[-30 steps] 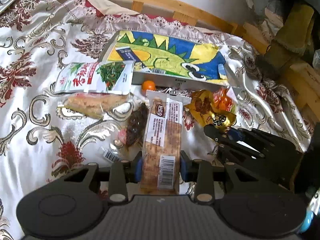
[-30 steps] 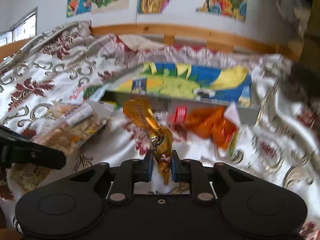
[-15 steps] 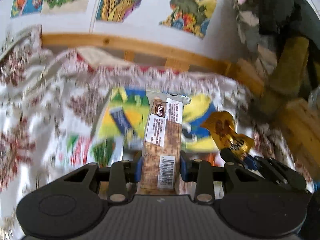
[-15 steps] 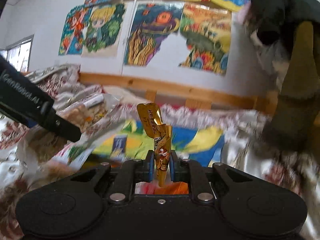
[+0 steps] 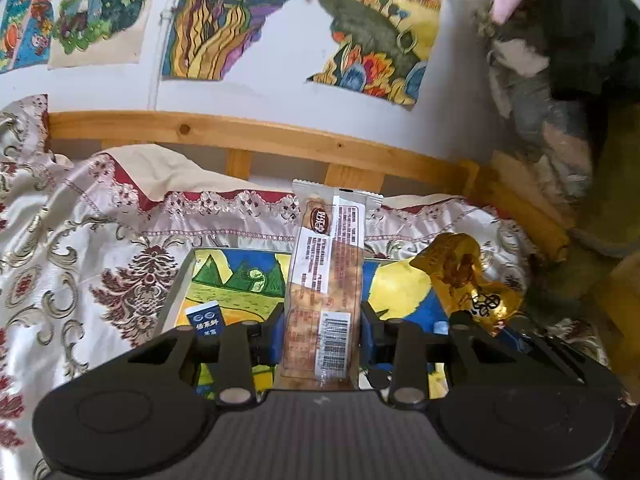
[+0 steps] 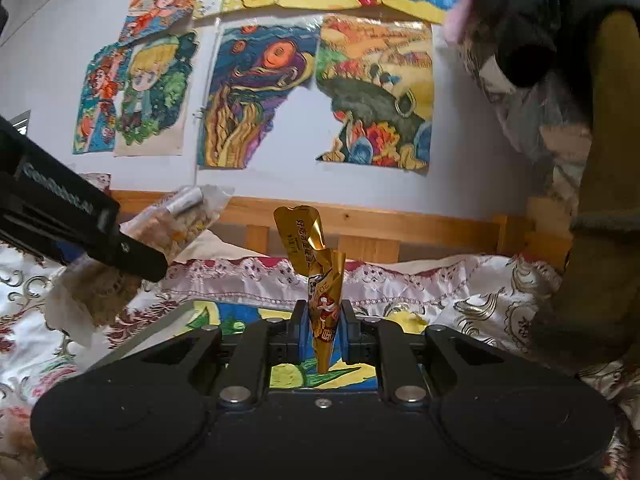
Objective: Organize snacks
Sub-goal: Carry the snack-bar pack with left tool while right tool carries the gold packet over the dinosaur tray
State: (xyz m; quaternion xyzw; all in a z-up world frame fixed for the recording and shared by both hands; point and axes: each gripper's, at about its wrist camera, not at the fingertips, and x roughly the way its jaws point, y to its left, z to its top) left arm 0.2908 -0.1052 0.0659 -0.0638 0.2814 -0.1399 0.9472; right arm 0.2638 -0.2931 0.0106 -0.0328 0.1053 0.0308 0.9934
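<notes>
- At far left, patterned satin bedding (image 5: 80, 248) is seen, with a wooden bed rail (image 5: 256, 136) behind it and children's drawings (image 5: 224, 20) fixed to the wall above.
- Left of centre, a flat box with a painted lid (image 5: 240, 280) lies on the bedding; a small blue-and-white packet (image 5: 208, 320) rests on its near left corner.
- At centre, the left gripper (image 5: 322, 340) is clamped on a long clear-wrapped biscuit bar (image 5: 326, 280), held by its lower end with the bar standing upright above the box.
- Right of centre, the right gripper (image 6: 322, 338) is pinched on a crumpled gold-wrapped snack (image 6: 316, 276), gripped near its lower tip and raised over the same box.
- At far right, a pile of dark and grey clothing (image 5: 568, 40) is stacked against the wall.
- Risk: the gold wrapper is thin and held only near its tip; a slip is judged possible if the gripper is swung quickly.
- Risk: the two grippers are close together above the box; contact between them is judged possible if both are lowered at once.
- Risk: the bar may topple off the box if released upright, as the lid appears closed.
</notes>
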